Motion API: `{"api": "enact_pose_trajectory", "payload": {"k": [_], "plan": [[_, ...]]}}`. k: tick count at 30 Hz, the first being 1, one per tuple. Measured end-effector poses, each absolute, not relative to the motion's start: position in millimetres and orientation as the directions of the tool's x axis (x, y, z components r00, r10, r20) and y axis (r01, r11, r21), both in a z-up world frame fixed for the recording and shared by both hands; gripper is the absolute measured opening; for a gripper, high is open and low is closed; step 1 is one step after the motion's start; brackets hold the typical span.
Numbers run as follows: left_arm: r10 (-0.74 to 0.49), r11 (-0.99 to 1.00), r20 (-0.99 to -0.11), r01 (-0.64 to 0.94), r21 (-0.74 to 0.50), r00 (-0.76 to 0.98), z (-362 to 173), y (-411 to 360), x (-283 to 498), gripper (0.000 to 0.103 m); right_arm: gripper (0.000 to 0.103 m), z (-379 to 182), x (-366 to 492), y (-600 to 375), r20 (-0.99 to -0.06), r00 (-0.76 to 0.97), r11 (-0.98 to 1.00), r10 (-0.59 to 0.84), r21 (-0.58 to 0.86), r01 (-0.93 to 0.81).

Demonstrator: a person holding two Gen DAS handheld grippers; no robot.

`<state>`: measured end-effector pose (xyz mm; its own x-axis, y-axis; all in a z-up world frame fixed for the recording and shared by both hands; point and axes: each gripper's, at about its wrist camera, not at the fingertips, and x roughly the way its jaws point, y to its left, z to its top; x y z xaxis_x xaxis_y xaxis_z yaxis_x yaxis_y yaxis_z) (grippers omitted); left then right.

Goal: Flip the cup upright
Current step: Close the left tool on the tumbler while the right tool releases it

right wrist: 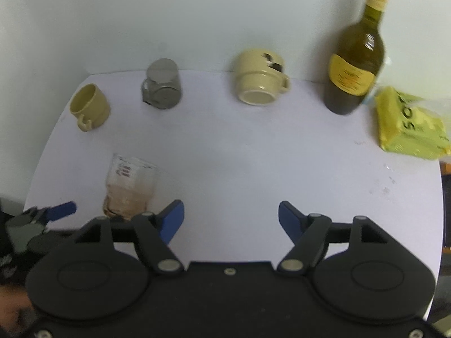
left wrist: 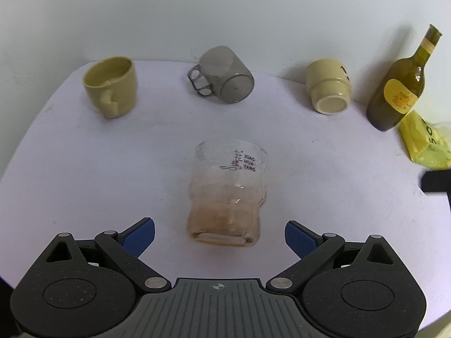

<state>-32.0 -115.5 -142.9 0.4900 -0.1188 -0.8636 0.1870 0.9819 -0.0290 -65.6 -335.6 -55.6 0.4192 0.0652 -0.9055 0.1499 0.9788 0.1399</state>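
A clear glass tumbler (left wrist: pixel 227 194) with an orange tint and printed lettering lies on its side on the white table, base towards me. My left gripper (left wrist: pixel 220 235) is open, its blue pads on either side of the tumbler's base, not touching. The tumbler also shows in the right wrist view (right wrist: pixel 129 187) at the left. My right gripper (right wrist: pixel 231 221) is open and empty over bare table. The left gripper's fingertip (right wrist: pixel 63 208) shows at the far left of that view.
At the back stand or lie a yellow mug (left wrist: pixel 111 90), a grey transparent mug (left wrist: pixel 222 76) on its side and a cream cup (left wrist: pixel 328 88) on its side. A green wine bottle (left wrist: pixel 398 90) and a yellow packet (left wrist: pixel 427 140) sit at the right.
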Motion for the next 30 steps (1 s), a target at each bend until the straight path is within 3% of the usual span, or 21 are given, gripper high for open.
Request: {"api": "enact_pose_trajectory", "payload": {"k": [12,20,30], "plan": [[-0.055,0.971,-0.873,0.228,0.065,0.485,-174,-133,-19,0.099,0.072,-59,-75,-368,-0.900,0.425,0.974,0.093,0.172,0.151],[-0.055,0.974,-0.900,0.221,0.047,0.432,-181,-127,-16,0.083,0.072,-60,-67,-363,-0.894,0.433,0.975,0.112,0.184,0.127],[-0.069,0.969,-0.903,0.245,0.040,0.423,-175,-125,-14,0.077,0.072,-60,-63,-364,-0.889,0.445,0.972,0.112,0.191,0.137]]}}
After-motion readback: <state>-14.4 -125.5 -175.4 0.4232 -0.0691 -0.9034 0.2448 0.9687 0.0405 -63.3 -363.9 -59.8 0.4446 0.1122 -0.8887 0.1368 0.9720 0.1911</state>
